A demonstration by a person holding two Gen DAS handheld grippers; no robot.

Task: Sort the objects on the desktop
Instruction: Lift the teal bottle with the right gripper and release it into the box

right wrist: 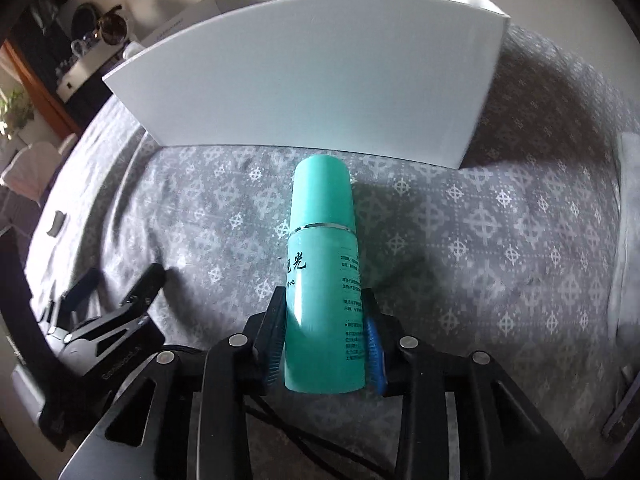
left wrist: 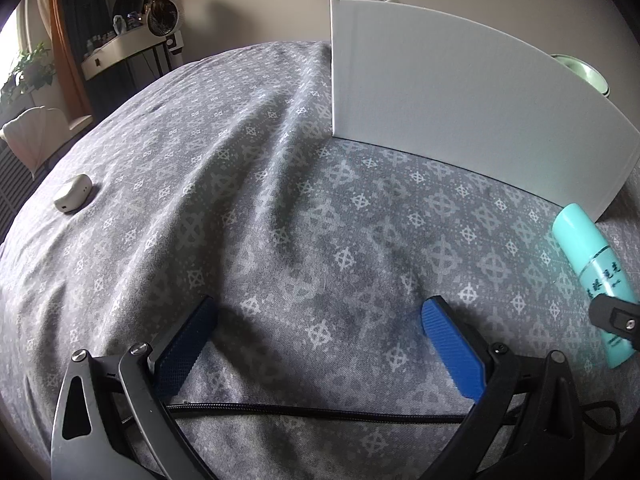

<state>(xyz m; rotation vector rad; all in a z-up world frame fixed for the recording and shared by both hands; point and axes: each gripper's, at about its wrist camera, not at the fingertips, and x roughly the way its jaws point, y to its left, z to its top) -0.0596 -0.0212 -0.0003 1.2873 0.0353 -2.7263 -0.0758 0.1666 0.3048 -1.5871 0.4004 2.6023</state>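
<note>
Turquoise plastic, a cylindrical bottle (right wrist: 323, 280) with black printed lettering and a thin silver band below its cap, sits clamped between the blue-padded fingers of the right gripper (right wrist: 326, 322), its cap end pointing far toward a tall white cardboard box (right wrist: 304, 76). The bottle lies low over a grey tablecloth with a pale diamond pattern (right wrist: 500, 248), just near of the box's front wall. In the left wrist view the same bottle (left wrist: 592, 276) shows at the right edge, with a black finger of the right gripper across its lower part. The left gripper (left wrist: 316, 316) hovers over the wrinkled cloth (left wrist: 248, 184) with its blue pads wide apart and nothing between them. A small white rounded case (left wrist: 73, 193) rests on the cloth far to the left, well apart from the box (left wrist: 452, 96). A green dish rim (left wrist: 584, 72) peeks out behind the box's right side.
</note>
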